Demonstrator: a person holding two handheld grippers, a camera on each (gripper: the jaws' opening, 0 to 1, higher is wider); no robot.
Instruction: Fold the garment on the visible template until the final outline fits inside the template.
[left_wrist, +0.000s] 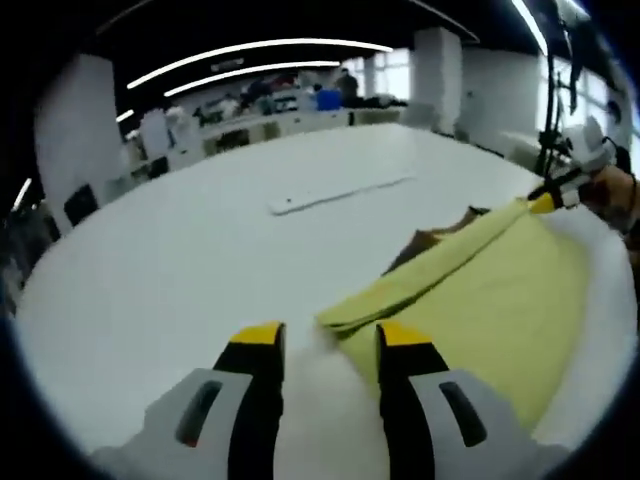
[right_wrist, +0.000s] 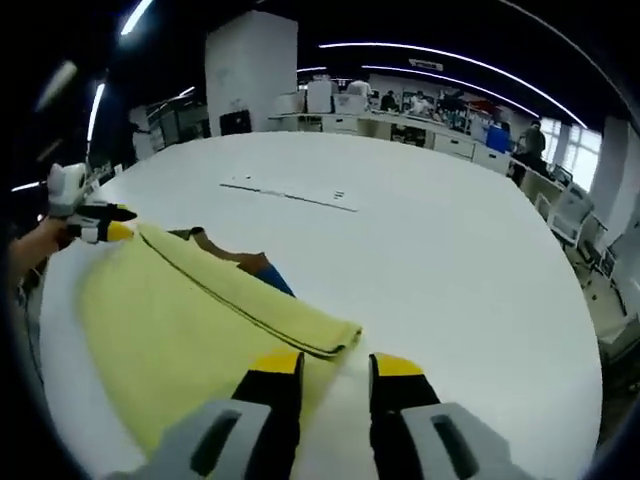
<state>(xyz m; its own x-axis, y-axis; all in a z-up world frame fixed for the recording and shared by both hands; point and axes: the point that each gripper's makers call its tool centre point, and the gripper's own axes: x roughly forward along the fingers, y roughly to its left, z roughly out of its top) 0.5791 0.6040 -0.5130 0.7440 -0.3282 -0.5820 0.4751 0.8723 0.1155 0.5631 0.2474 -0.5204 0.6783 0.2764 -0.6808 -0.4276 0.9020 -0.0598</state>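
Lying flat on a large white table (left_wrist: 180, 260), a yellow garment (left_wrist: 480, 300) with one folded, rolled-looking edge running along its far side. Showing from under that edge in the left gripper view, a bit of brown cloth (left_wrist: 430, 240); in the right gripper view, brown beside a small patch of blue.

Rising from the bottom of the left gripper view, the left gripper (left_wrist: 322, 340), black jaws with yellow tips, spread apart with bare table between them, the near corner of the garment just beside the right-hand tip but not pinched. At the far corner of the garment in that view, the right gripper (left_wrist: 550, 200), yellow tip touching the cloth; cannot tell whether pinching it or apart.

In the right gripper view, jaws likewise parted, with the folded corner of the garment just ahead of the tips.

Farther out on the table, well apart from the garment, a long thin white strip (left_wrist: 335, 193) lying flat. Beyond the table, white pillars, desks, ceiling light strips, and distant people.
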